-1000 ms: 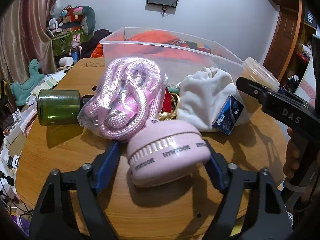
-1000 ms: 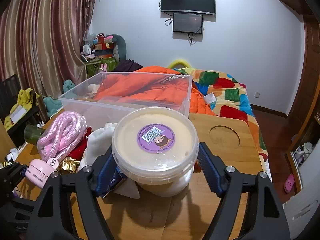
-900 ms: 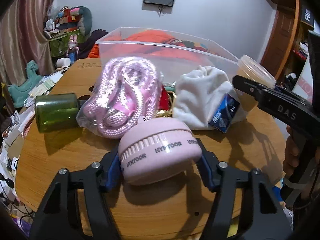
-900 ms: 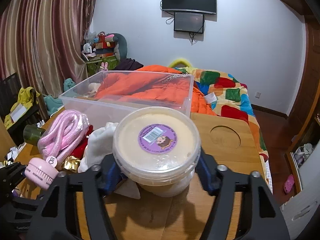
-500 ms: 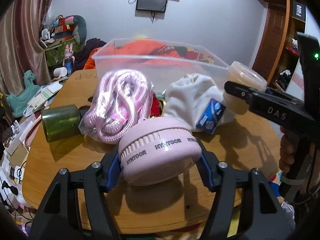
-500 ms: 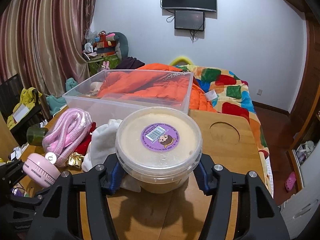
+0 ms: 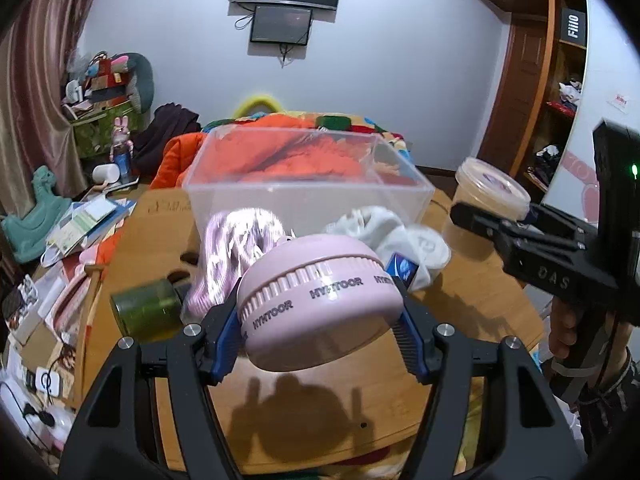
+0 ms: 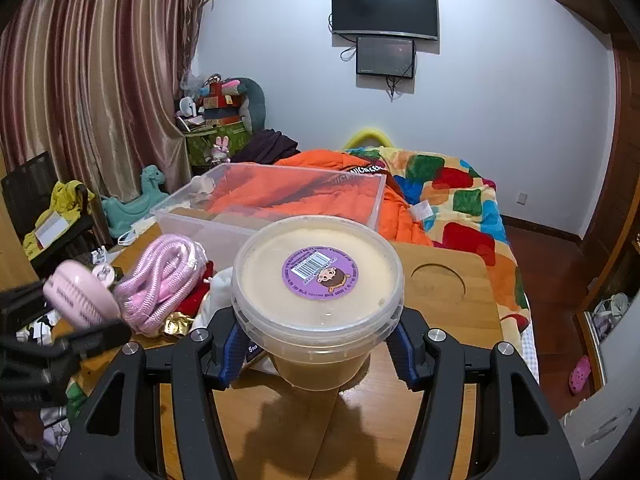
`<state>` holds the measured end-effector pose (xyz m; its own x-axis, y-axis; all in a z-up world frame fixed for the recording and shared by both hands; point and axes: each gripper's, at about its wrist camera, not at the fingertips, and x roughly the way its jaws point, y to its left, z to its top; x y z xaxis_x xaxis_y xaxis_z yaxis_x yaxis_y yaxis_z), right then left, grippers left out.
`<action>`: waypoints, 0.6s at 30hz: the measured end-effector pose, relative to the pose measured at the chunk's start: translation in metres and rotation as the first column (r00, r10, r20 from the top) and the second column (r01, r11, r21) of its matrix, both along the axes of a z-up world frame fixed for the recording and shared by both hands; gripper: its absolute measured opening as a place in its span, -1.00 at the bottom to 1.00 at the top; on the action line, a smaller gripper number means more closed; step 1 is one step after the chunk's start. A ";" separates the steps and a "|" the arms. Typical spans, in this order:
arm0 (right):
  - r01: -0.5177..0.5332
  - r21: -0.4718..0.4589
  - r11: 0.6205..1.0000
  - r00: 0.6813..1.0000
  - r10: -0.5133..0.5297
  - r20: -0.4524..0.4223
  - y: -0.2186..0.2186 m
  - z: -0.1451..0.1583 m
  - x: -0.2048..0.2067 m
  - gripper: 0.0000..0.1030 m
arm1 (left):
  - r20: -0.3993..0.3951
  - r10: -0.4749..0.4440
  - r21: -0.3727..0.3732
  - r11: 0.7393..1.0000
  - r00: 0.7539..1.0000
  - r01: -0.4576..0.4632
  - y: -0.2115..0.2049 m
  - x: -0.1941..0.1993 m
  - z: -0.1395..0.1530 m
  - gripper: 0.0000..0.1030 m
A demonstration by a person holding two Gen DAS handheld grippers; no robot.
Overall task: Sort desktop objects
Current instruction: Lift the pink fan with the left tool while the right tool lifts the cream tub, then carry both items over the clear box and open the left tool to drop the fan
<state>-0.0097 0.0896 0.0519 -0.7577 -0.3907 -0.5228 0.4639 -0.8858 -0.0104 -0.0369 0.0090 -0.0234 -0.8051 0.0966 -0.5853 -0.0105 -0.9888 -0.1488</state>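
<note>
In front of the clear bin [image 7: 308, 200], the left gripper [image 7: 318, 320] clamps a pink round device [image 7: 316, 300] while the right gripper [image 8: 316, 340] clamps a lidded tub [image 8: 316, 284], both held above the wooden table [image 8: 452, 344].

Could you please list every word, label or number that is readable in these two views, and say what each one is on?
"HYVTOOR": repeated around the pink round device held in the left gripper.
"DAS": right gripper body.
"FiiO": black box on the wooden shelf.
Purple sticker on the lidded tub: barcode, print too small.
Blue packet: blurred.
</note>
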 end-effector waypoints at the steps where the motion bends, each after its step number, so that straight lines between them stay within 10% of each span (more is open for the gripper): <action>1: -0.002 0.001 1.000 1.000 0.002 -0.003 0.001 0.003 0.001 0.07 | -0.001 -0.005 0.003 1.000 1.000 0.005 -0.004 -0.003 0.004 0.26; 18: -0.064 -0.045 0.997 0.998 0.064 -0.004 -0.004 0.050 -0.016 0.07 | -0.072 -0.085 0.007 0.996 0.994 0.085 -0.058 -0.045 0.084 0.27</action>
<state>-0.0262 0.0857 0.1019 -0.7313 -0.4617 -0.5020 0.5199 -0.8538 0.0279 -0.0818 -0.0493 0.0611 -0.8335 0.1723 -0.5249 -0.1055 -0.9823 -0.1548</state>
